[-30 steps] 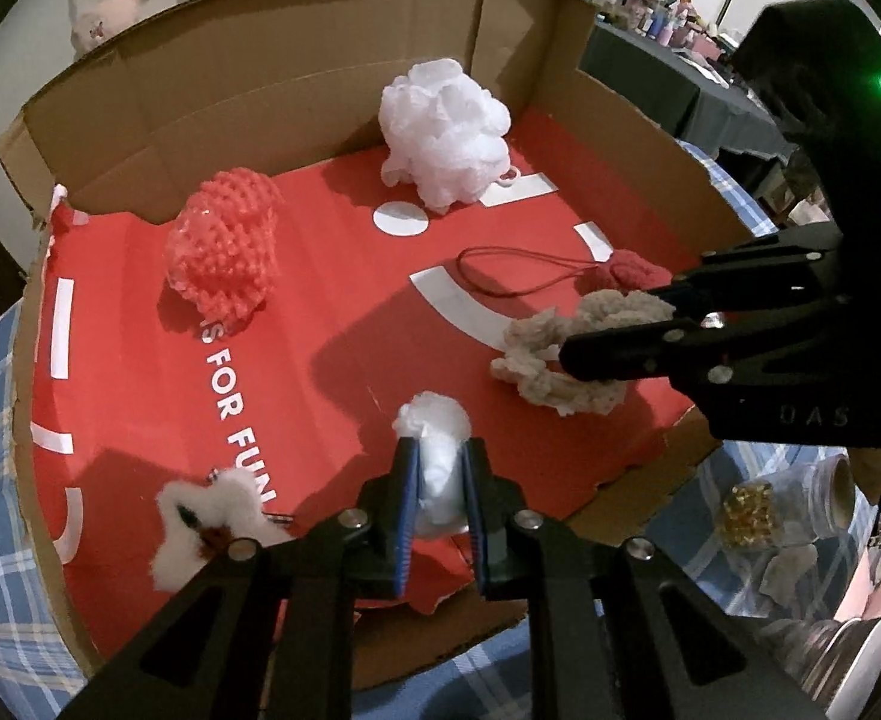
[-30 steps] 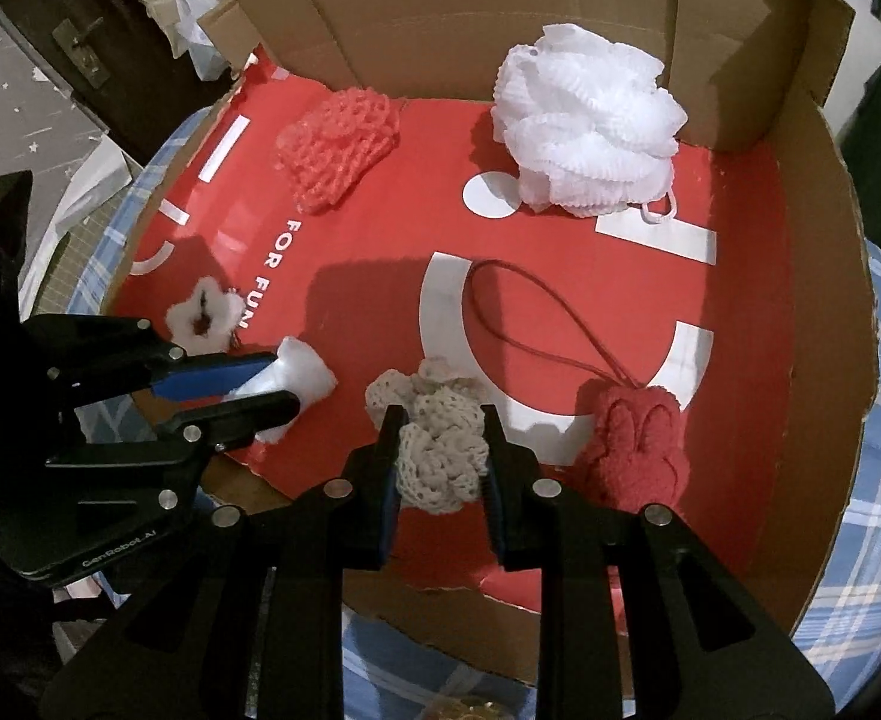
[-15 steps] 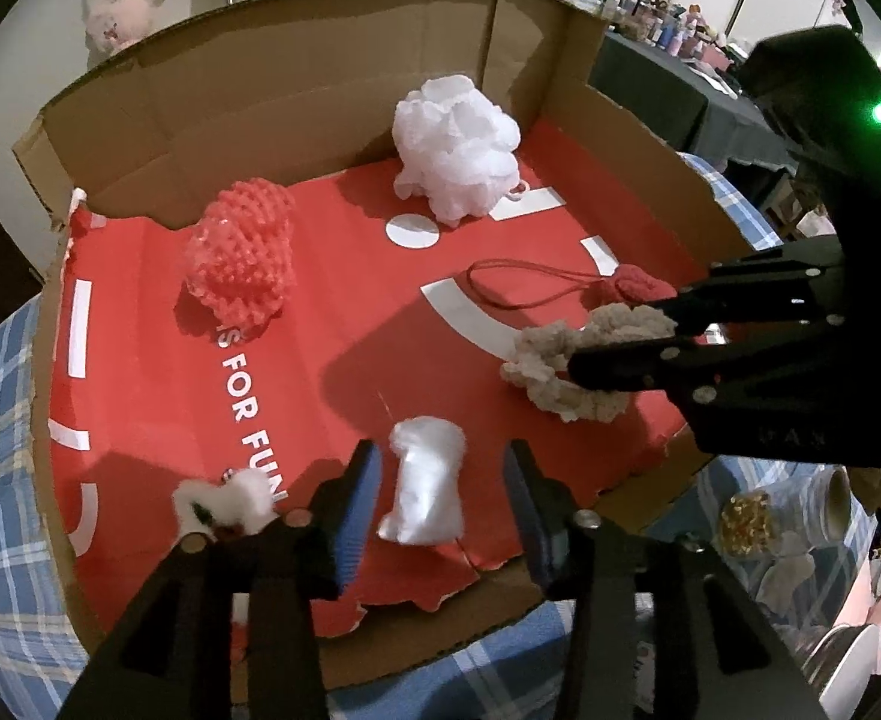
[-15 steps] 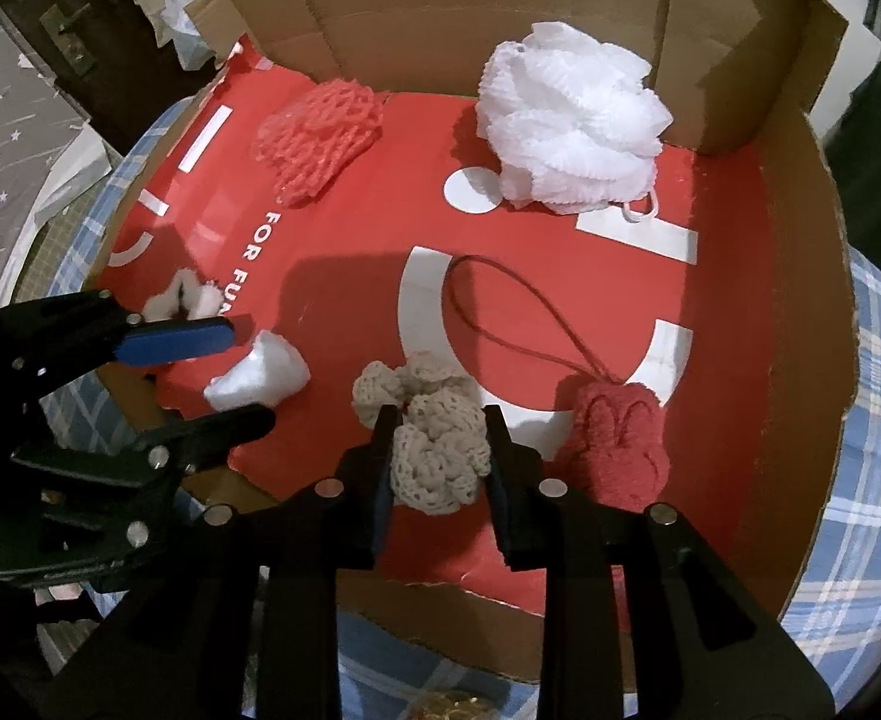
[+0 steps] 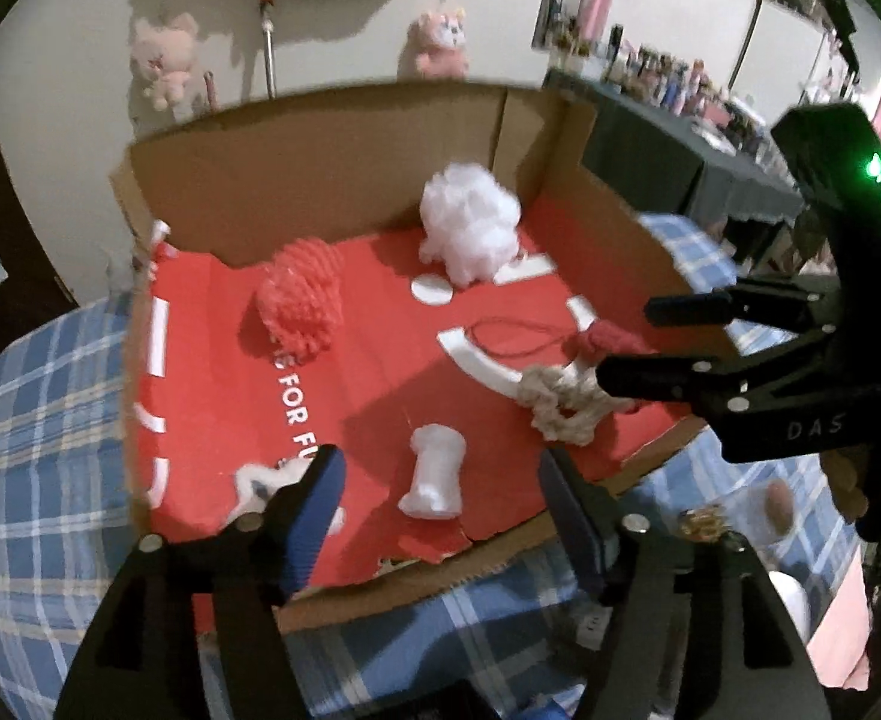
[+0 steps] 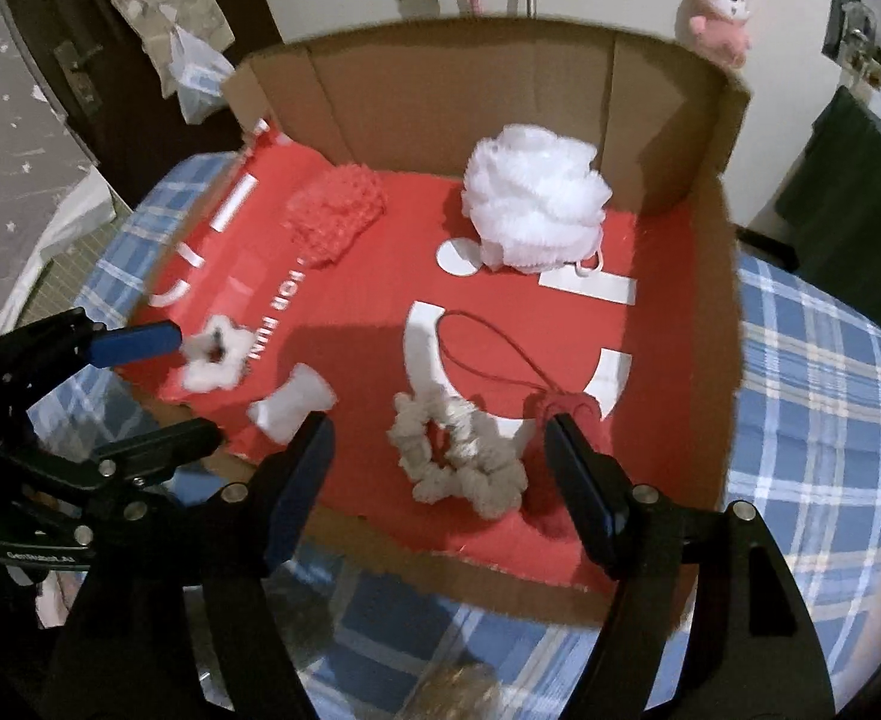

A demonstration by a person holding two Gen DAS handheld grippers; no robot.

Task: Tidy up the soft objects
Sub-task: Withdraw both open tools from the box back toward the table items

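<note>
An open cardboard box point(image 5: 332, 162) point(image 6: 476, 96) with a red floor holds several soft things. A white foam piece point(image 5: 434, 471) point(image 6: 290, 405) lies near the front edge. A beige knit scrunchie point(image 5: 563, 405) point(image 6: 458, 450) lies right of it. A dark red plush with a cord point(image 5: 605, 339) point(image 6: 566, 411), a white bath pouf point(image 5: 470, 228) point(image 6: 533, 198), a pink knit piece point(image 5: 302, 297) point(image 6: 335, 216) and a white fluffy scrunchie point(image 5: 260, 480) point(image 6: 215, 354) lie around. My left gripper point(image 5: 440, 489) point(image 6: 140, 384) is open and empty, above the front edge. My right gripper point(image 6: 440, 450) point(image 5: 638, 342) is open and empty, above the beige scrunchie.
The box stands on a blue plaid cloth point(image 5: 44, 420) point(image 6: 812, 372). Pink plush toys point(image 5: 164, 60) point(image 6: 719, 12) hang on the wall behind. A dark cluttered table point(image 5: 680, 138) stands at the right.
Both grippers opened and pulled back and up. The left one let go of the white foam piece, the right one let go of the beige scrunchie; both things now lie on the box floor.
</note>
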